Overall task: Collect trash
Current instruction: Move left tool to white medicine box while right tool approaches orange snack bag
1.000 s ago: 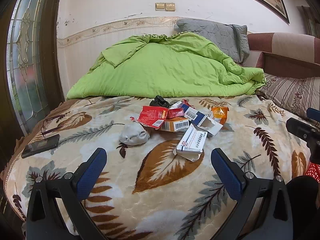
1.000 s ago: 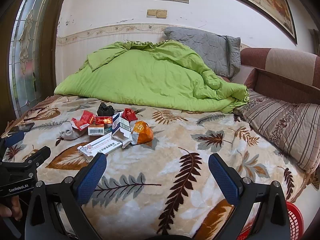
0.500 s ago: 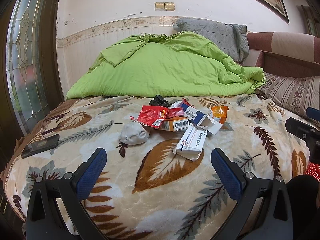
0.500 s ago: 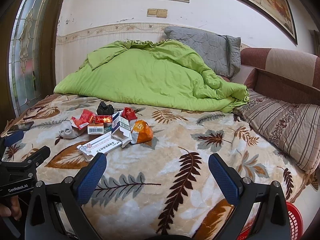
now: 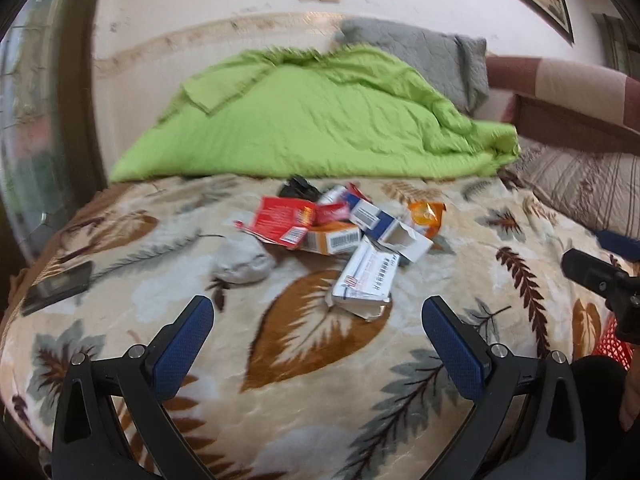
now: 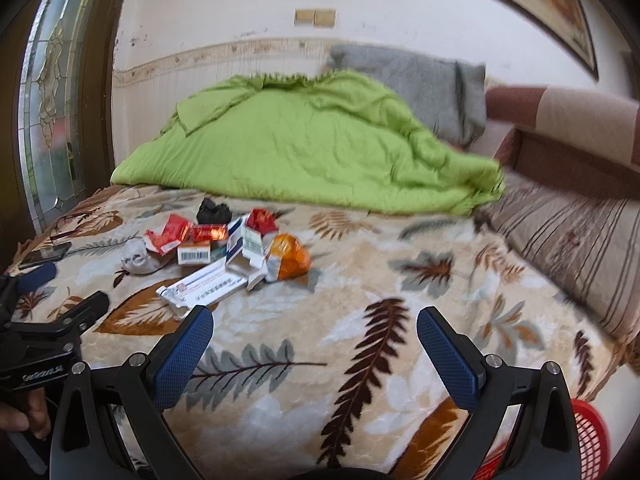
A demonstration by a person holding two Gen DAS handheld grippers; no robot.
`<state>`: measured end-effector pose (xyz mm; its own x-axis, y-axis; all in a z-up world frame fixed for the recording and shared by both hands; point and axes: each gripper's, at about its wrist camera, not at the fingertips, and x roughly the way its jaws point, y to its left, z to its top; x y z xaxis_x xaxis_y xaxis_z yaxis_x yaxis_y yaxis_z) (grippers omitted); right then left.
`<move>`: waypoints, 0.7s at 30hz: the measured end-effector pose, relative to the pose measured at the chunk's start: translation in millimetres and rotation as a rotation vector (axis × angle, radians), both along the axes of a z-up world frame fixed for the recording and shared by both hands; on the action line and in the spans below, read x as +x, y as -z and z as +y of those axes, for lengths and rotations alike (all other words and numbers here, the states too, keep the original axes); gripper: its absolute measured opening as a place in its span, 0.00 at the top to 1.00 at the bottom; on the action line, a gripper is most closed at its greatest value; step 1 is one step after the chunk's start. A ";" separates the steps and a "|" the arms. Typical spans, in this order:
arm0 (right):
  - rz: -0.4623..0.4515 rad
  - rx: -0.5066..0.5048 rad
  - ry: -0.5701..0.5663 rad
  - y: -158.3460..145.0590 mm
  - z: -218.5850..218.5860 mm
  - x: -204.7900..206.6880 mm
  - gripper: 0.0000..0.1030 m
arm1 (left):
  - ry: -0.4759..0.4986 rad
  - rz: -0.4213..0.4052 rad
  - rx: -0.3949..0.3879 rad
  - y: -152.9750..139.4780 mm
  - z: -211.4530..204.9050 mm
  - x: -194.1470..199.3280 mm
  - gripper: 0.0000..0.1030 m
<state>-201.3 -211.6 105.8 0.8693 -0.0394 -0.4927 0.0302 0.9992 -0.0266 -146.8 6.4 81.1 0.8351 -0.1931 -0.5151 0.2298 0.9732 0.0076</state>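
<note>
Hovering low over the leaf-patterned blanket (image 5: 312, 392), the left gripper (image 5: 316, 320) has its blue-padded fingers spread wide with nothing between them, and the right gripper (image 6: 314, 328) is equally wide and empty above the near edge of the bed. Just ahead of the left gripper lies the nearest piece of trash, a flattened white carton (image 5: 366, 280) printed with a barcode, its torn end pointing toward the jaws. Behind it the rest of the litter sits in one loose heap near the middle of the bed: an open white-and-blue box (image 5: 394, 232), an orange box with a barcode (image 5: 334, 242), a torn red packet (image 5: 282, 220), an orange wrapper (image 5: 426, 216), a grey crumpled wad (image 5: 242, 260) to the left, and a dark scrunched lump (image 5: 298, 190) at the back. A red basket (image 6: 588, 436) shows at the lower right, off the bed's edge, and looks like the likely bin. Nothing appears collected yet, so the step in hand is probably the first pick. The white carton seems the sensible start: come in level, straddle its narrow width rather than its length, and press slightly into the soft blanket so the lower finger gets under the cardboard. The pile is overlapping, so lifting slowly should avoid dragging neighbours. A dark phone (image 5: 56, 286) near the left edge is best left alone.
</note>
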 end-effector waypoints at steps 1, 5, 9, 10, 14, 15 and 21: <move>0.032 0.031 -0.013 2.4 -3.3 6.2 0.04 | 0.002 0.014 0.000 1.0 -2.2 5.3 0.00; 0.130 0.170 -0.023 13.4 -18.7 28.7 0.18 | 0.033 0.090 -0.035 4.4 -9.3 31.6 0.04; 0.211 0.296 -0.019 28.3 -33.3 45.8 0.26 | 0.078 0.191 -0.040 13.8 -27.1 64.4 0.15; 0.220 0.318 -0.022 30.1 -35.6 47.9 0.27 | 0.091 0.216 -0.044 16.7 -31.9 71.9 0.15; 0.243 0.375 -0.016 34.5 -42.9 52.5 0.27 | 0.101 0.294 -0.009 32.0 -55.2 103.7 0.18; 0.245 0.383 -0.017 34.5 -43.8 53.5 0.27 | 0.100 0.295 0.003 34.9 -59.5 108.1 0.21; 0.225 0.440 -0.039 29.5 -42.5 78.9 0.27 | 0.081 0.323 -0.005 54.2 -62.9 127.7 0.46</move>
<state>-122.4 -254.2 76.3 0.7363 0.2449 -0.6308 0.0348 0.9173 0.3968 -19.1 -56.5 26.9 0.6108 -0.2555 -0.7494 0.2965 0.9514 -0.0828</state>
